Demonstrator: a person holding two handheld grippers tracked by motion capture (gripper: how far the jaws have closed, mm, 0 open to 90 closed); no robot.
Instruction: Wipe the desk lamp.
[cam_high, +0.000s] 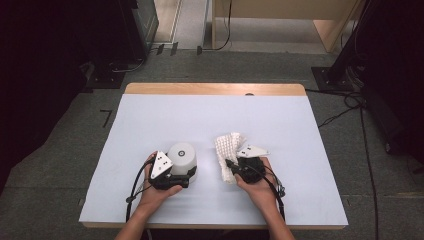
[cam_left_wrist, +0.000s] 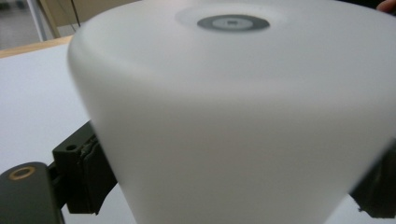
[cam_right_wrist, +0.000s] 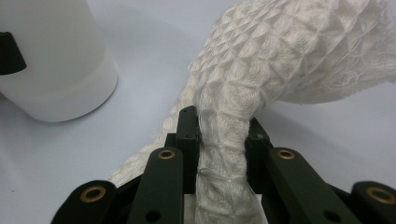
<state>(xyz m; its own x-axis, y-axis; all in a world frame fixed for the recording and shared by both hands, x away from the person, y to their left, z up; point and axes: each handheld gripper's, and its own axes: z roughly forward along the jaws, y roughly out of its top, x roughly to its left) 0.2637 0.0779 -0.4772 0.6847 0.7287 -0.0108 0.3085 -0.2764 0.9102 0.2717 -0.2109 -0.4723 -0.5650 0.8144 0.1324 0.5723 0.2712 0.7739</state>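
One white cup (cam_high: 182, 159) stands upside down on the table (cam_high: 150, 120), clamped by the left gripper (cam_high: 187, 176); the right gripper (cam_right_wrist: 223, 130) pinches a cloth (cam_right_wrist: 289, 56).

Your table (cam_high: 210, 120) is evenly lit from above, while the upper corners sink into darkness. The close white cup (cam_left_wrist: 243, 121) looks soft and blurred.

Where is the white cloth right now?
In the high view the cloth lies right of centre near the table's front edge, pinched by the right gripper, a short way right of the white cup.
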